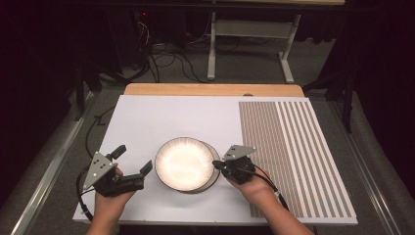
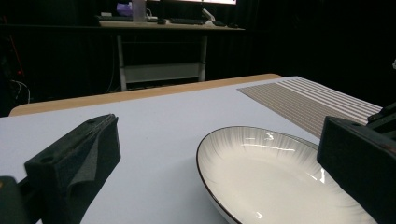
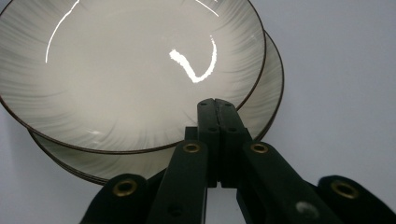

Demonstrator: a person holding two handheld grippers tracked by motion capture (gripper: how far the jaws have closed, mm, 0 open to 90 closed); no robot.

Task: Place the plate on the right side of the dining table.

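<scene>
Two pale ribbed plates with dark rims lie stacked near the table's front middle. The top plate (image 1: 183, 164) (image 3: 130, 70) (image 2: 275, 172) sits shifted left, so the lower plate (image 1: 206, 187) (image 3: 270, 93) shows as a crescent on its right. My right gripper (image 1: 217, 165) (image 3: 215, 103) is shut, its jaws pressed flat together with nothing between them, tips lying over the top plate's right rim. My left gripper (image 1: 133, 159) (image 2: 217, 133) stands wide open just left of the plates, one jaw close to the top plate's left rim, nothing held.
The plates rest on a white board (image 1: 161, 117) over a wooden tabletop (image 1: 210, 89). A brown-and-white striped mat (image 1: 293, 147) covers the board's right part. Beyond the table are a desk frame (image 1: 249, 29) and floor cables (image 1: 166, 61).
</scene>
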